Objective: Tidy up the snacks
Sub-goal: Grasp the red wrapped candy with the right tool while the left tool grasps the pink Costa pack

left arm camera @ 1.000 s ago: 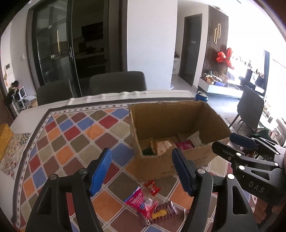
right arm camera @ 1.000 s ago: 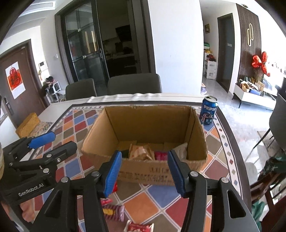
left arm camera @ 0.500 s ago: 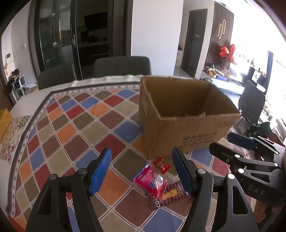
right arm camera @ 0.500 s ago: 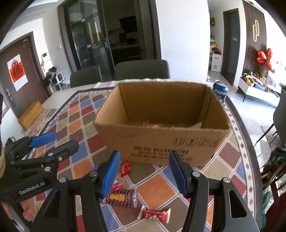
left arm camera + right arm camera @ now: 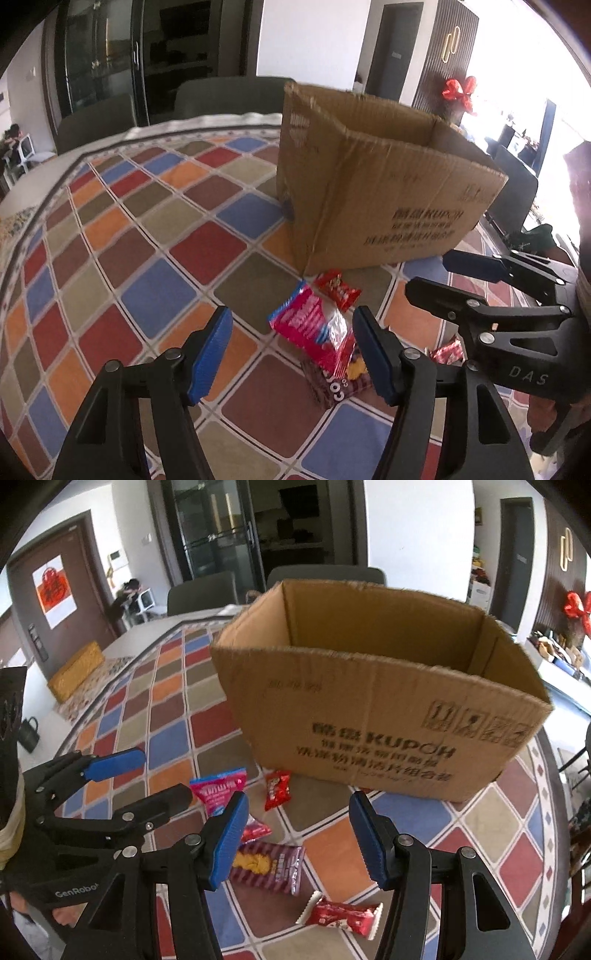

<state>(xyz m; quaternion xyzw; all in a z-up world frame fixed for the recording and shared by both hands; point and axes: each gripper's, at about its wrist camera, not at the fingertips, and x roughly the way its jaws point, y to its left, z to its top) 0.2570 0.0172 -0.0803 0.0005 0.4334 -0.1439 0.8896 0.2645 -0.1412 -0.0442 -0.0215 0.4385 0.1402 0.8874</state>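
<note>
The cardboard box [image 5: 373, 716] stands open-topped on the patterned tablecloth [image 5: 155, 236], and every loose snack lies just in front of its printed wall. Nearest that wall is a small red packet [image 5: 277, 789], with a pink bag [image 5: 221, 786] beside it; a purple biscuit packet [image 5: 269, 864] and a red-and-white wrapper [image 5: 341, 915] lie farther out.

The left gripper [image 5: 291, 354] is spread wide and empty, the pink bag between its blue pads. The right gripper [image 5: 297, 840] is likewise released, the purple packet just below its left finger.

The pink bag overlaps the purple packet, so a squeeze may likely drag both, or slip off the slick film.
</note>
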